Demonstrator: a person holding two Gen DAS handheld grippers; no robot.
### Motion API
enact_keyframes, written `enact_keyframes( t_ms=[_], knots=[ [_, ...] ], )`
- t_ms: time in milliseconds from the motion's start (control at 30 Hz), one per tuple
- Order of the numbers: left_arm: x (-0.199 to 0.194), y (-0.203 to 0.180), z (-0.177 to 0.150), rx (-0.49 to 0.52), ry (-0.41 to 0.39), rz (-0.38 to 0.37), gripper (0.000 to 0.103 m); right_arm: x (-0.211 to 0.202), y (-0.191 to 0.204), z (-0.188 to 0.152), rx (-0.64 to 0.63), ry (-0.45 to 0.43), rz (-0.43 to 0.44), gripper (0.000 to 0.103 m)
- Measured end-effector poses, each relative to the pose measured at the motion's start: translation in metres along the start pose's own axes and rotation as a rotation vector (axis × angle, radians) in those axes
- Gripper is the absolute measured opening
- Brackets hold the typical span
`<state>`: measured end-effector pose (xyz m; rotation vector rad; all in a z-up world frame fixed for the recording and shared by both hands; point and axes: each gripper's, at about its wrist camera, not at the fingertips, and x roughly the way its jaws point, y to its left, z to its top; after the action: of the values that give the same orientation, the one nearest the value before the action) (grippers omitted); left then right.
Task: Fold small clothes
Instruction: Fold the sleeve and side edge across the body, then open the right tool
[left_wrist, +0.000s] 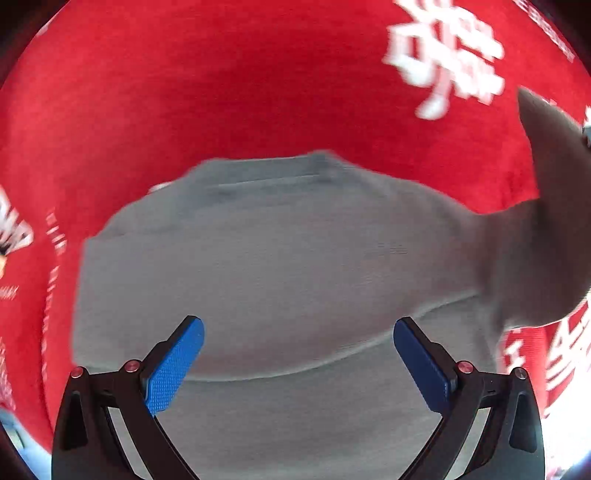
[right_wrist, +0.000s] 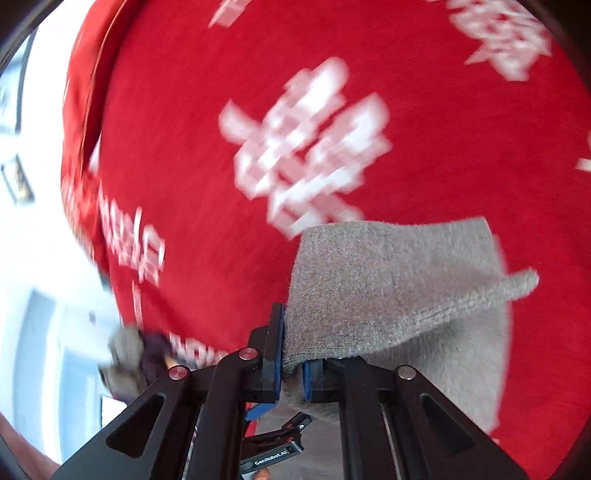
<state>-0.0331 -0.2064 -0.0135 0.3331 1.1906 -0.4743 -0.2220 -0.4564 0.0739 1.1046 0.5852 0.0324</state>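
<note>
A small grey knitted garment lies spread on a red cloth with white characters. My left gripper hovers over the garment's near part, its blue pads wide apart and nothing between them. At the right of the left wrist view one corner of the garment is lifted off the cloth. My right gripper is shut on that grey edge, which hangs raised above the red cloth. Below it in the right wrist view, part of the left gripper shows.
The red cloth covers the whole work surface and drops over its edge at the left of the right wrist view, with a bright floor beyond. A blurred greyish object sits near that edge.
</note>
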Motion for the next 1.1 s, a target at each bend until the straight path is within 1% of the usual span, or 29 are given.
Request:
enact_keyframes(
  t_ms=[100,167,233,300,333,400,433,467,500,533,567,600,667,700,767,800,833,867,900,967,1033,1067,1100],
  knots=[
    [0.001,0.029,-0.008,-0.053,0.006,0.031,0.103,0.051,0.038,-0.023,-0.112,0.097,-0.013,0.009],
    [-0.002,0.061,-0.018,-0.096,0.01,0.051,0.103,0.086,0.057,-0.043,-0.187,0.169,-0.04,0.009],
    [-0.003,0.081,-0.025,-0.129,0.018,0.06,0.103,0.126,0.072,-0.069,-0.278,0.261,-0.106,0.009],
    [-0.001,0.104,-0.032,-0.159,0.03,0.085,0.103,0.162,0.076,-0.097,-0.35,0.348,-0.187,0.009],
    [-0.002,0.113,-0.034,-0.165,0.036,0.085,0.103,0.177,0.074,-0.109,-0.371,0.383,-0.23,0.013],
    [0.002,0.129,-0.042,-0.182,0.058,0.089,0.103,0.203,0.062,-0.129,-0.37,0.443,-0.306,0.013],
    [0.006,0.136,-0.046,-0.187,0.068,0.099,0.103,0.209,0.057,-0.133,-0.353,0.46,-0.329,0.017],
    [0.007,0.141,-0.049,-0.188,0.075,0.103,0.103,0.213,0.05,-0.135,-0.325,0.476,-0.356,0.023],
    [0.008,0.146,-0.053,-0.189,0.08,0.103,0.103,0.216,0.045,-0.138,-0.294,0.48,-0.382,0.039],
    [0.01,0.149,-0.056,-0.189,0.085,0.1,0.103,0.214,0.042,-0.138,-0.264,0.47,-0.376,0.048],
    [0.012,0.152,-0.058,-0.189,0.09,0.095,0.103,0.21,0.04,-0.136,-0.23,0.452,-0.353,0.051],
    [0.013,0.154,-0.06,-0.188,0.094,0.09,0.103,0.204,0.039,-0.134,-0.2,0.433,-0.346,0.057],
    [0.016,0.159,-0.065,-0.188,0.109,0.079,0.103,0.193,0.034,-0.127,-0.133,0.387,-0.336,0.057],
    [0.014,0.16,-0.068,-0.191,0.116,0.075,0.103,0.188,0.029,-0.123,-0.076,0.362,-0.318,0.057],
    [0.012,0.164,-0.071,-0.202,0.12,0.05,0.103,0.18,0.015,-0.112,0.046,0.313,-0.29,0.056],
    [0.01,0.167,-0.071,-0.206,0.118,0.038,0.103,0.179,0.011,-0.108,0.108,0.286,-0.273,0.036],
    [0.007,0.169,-0.072,-0.21,0.114,0.028,0.103,0.184,0.013,-0.102,0.144,0.265,-0.261,0.007],
    [0.004,0.173,-0.073,-0.214,0.107,0.021,0.103,0.186,0.016,-0.098,0.147,0.247,-0.258,0.007],
    [0.001,0.176,-0.074,-0.216,0.101,0.016,0.103,0.187,0.029,-0.096,0.099,0.217,-0.252,0.007],
    [-0.003,0.183,-0.076,-0.217,0.09,0.009,0.103,0.189,0.054,-0.093,-0.004,0.189,-0.252,0.007],
    [-0.008,0.189,-0.078,-0.217,0.082,0.012,0.103,0.198,0.088,-0.094,-0.147,0.173,-0.247,0.007],
    [-0.01,0.193,-0.079,-0.219,0.08,0.017,0.103,0.205,0.104,-0.098,-0.22,0.179,-0.247,0.007],
    [-0.011,0.197,-0.081,-0.226,0.08,0.024,0.103,0.216,0.12,-0.106,-0.312,0.205,-0.248,0.007]
  ],
)
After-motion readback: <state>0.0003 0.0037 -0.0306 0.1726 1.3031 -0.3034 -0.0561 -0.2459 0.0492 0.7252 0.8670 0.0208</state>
